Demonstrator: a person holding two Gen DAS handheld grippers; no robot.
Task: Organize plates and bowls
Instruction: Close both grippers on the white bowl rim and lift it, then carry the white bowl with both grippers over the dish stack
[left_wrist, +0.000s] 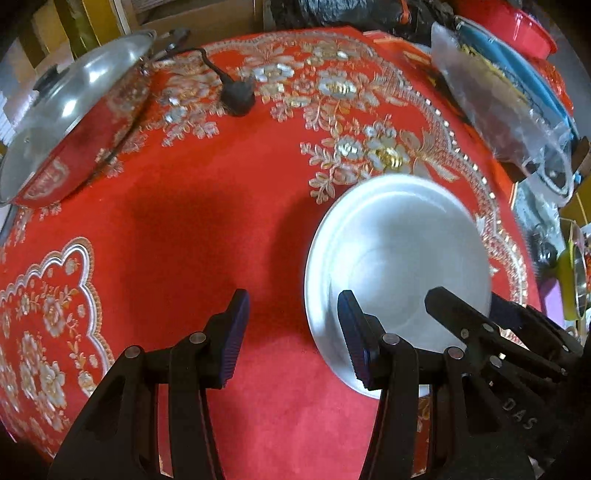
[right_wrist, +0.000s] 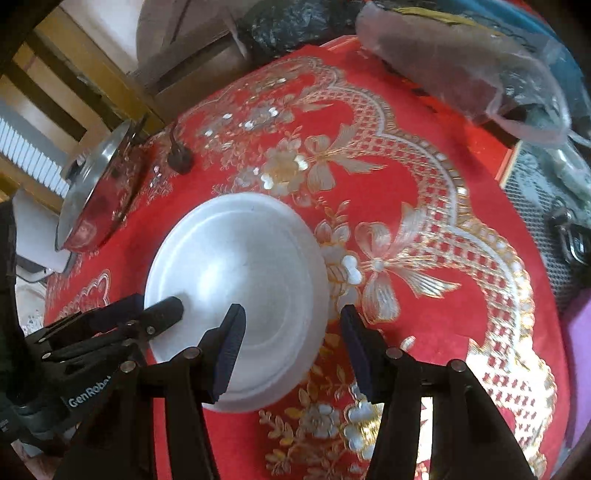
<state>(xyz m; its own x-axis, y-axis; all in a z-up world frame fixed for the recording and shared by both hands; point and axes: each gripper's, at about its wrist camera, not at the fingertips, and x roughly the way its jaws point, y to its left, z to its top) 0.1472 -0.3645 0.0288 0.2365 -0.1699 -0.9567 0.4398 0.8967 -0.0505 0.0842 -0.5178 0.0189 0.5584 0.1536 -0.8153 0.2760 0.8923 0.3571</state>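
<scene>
Red velvet cloth (left_wrist: 207, 258) with gold and silver flower embroidery covers the worktop, and clutter rings it: a glass-lidded red pan (left_wrist: 70, 122) at ten o'clock in the left wrist view, a black plug (left_wrist: 236, 98) at twelve, and a clear plastic bag over blue and red dishes (left_wrist: 509, 107) at two.

We see only one piece of the task's ware on the cloth, a white foam bowl (left_wrist: 399, 266), sitting upright at about four o'clock from the middle of the left view and at about eight o'clock in the right view.

Our left tool (left_wrist: 293, 336) is spread wide with nothing between its pads; its right finger hangs over the bowl's near-left rim, while the left finger is over bare cloth. Our right tool (right_wrist: 291, 350) is equally wide and has hold of nothing. Its left finger overlaps the bowl's near side and its right finger lies just off the rim, so the jaws straddle that edge without closing on it.

We judge the sorting barely begun or mid-way: no stack of plates or bowls shows on the cloth, and this bowl is not yet gripped. Where it belongs we cannot tell.
</scene>
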